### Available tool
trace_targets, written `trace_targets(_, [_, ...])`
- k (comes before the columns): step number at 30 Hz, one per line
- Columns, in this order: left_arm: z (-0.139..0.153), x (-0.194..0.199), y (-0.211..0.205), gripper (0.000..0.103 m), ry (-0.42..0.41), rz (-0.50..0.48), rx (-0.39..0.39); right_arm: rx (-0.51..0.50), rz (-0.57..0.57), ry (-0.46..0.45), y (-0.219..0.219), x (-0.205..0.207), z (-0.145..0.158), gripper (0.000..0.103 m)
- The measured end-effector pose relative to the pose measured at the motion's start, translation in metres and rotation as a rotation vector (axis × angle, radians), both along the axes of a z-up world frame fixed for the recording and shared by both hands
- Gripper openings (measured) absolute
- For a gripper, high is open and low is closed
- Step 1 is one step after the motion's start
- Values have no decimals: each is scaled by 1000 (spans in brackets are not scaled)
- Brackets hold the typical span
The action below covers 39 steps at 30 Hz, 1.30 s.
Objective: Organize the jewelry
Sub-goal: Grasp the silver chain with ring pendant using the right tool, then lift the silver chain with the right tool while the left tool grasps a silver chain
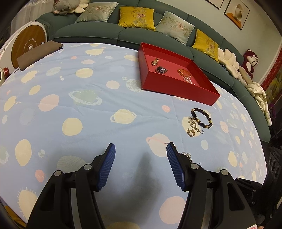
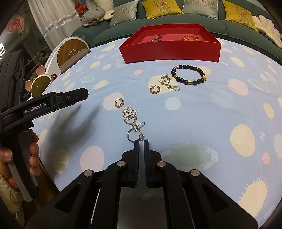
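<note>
A red tray (image 1: 178,88) (image 2: 169,51) sits at the far side of the blue planet-print cloth, with a watch (image 1: 161,70), a gold clasp (image 1: 155,62), an orange bracelet (image 1: 183,71) and a pearl piece (image 1: 188,79) inside. On the cloth lie a dark bead bracelet (image 2: 189,74) (image 1: 202,117), a gold hoop (image 2: 155,89), a second hoop (image 2: 119,103), two silver filigree earrings (image 2: 165,80) (image 2: 131,115) and a silver stone ring (image 2: 135,135). My right gripper (image 2: 141,141) is nearly shut, its tips touching the ring's stone. My left gripper (image 1: 140,149) is open and empty above the cloth.
A green sofa with yellow and grey cushions (image 1: 136,16) curves behind the table. A round wooden-faced device (image 1: 28,45) and a brown board (image 1: 38,53) sit at the left edge. The left handle (image 2: 44,105) shows in the right wrist view.
</note>
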<state>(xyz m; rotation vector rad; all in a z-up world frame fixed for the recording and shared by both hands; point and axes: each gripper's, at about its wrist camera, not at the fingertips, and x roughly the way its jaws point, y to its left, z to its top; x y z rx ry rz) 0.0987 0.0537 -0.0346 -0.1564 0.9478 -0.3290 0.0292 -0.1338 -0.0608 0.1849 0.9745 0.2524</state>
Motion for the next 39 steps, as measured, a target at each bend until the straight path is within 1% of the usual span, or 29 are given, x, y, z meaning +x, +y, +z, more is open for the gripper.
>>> trace_targets(3, [1, -2, -2, 58, -5, -7, 5, -4, 2, -8, 2, -2, 1, 6])
trace_targets(8, [0, -2, -1, 58, 0, -4, 4, 12, -9, -31, 3, 7, 8, 6])
trace_targets(13, [0, -3, -1, 58, 0, -8, 6, 8, -6, -21, 6, 18, 5, 7])
trace_targets(18, [-3, -3, -1, 58, 6, -10, 6, -9, -1, -1, 8, 16, -2, 8])
trace_targets(24, [-4, -3, -2, 58, 8, -14, 6, -15, 6, -2, 8, 12, -3, 10])
trace_targets(30, [-4, -5, -5, 58, 9, -22, 7, -18, 10, -10, 9, 10, -3, 10])
trace_targets(34, [-4, -6, -5, 58, 11, -24, 8, -11, -1, -16, 6, 9, -2, 8])
trace_targets(39, [-4, -8, -9, 58, 12, -35, 9, -6, -7, -29, 3, 4, 3, 7])
